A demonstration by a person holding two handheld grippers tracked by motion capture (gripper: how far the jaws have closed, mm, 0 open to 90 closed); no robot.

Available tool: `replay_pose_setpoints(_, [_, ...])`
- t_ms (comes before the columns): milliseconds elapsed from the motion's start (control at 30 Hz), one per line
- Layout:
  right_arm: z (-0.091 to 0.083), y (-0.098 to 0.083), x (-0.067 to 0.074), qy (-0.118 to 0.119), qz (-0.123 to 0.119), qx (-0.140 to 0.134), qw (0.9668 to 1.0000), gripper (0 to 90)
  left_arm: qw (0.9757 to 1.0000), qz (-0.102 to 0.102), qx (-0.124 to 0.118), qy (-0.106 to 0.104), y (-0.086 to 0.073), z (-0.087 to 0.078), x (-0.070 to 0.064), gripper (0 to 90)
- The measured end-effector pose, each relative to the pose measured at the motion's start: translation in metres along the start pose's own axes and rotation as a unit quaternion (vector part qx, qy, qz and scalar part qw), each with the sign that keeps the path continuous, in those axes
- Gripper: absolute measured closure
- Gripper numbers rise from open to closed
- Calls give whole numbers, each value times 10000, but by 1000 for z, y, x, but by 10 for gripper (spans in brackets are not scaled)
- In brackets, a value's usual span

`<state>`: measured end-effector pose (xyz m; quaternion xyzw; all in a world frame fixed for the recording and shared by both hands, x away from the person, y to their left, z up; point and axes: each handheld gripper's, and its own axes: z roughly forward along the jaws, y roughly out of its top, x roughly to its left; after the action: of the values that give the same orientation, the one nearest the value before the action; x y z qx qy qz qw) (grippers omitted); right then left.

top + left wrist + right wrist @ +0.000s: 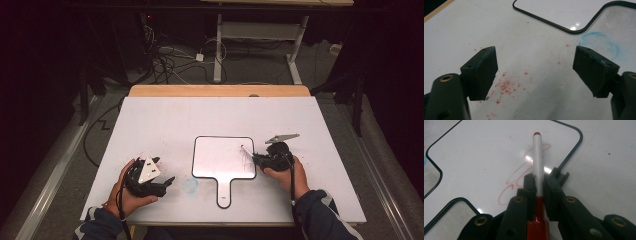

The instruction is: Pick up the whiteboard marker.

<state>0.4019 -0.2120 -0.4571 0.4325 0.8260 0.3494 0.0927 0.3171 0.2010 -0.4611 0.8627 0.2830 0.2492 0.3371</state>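
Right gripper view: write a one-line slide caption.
The right gripper clamps a red-tipped marker over a paddle-shaped whiteboard bearing a faint red scribble.

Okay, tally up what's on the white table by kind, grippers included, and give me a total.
Whiteboards, paddle-shaped with a handle: 1
Red markers: 1
Grippers: 2, the left gripper open and holding nothing, the right gripper shut on the marker
Total: 4

Left gripper (169, 181) low near the person's edge, jaws spread wide, nothing between them. Right gripper (248, 154) points left, jaws clamped tight. Both hands grip from behind; wrist angles seem roughly level.
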Motion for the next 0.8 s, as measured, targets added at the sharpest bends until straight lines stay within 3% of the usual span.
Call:
replay_pose_setpoints(233, [-6,1,2,9,-95,-197,9998,820,9997,-207,-52,-68,2,2,1,220])
replay_pose_setpoints(333, [-9,1,4,21,-154,-292,9995,820,9990,-408,-143,-137,5,3,1,238])
replay_pose_setpoints(467, [-13,3,6,59,-207,-443,9988,820,9953,-764,-344,-481,18,9,1,260])
replay_pose_setpoints(767, [-24,6,15,204,-288,-862,9957,820,9916,-817,-429,-909,41,25,-8,285])
replay_pose_setpoints(800, [-26,6,16,242,-311,-904,9951,820,9902,-862,-455,-995,44,28,-10,285])
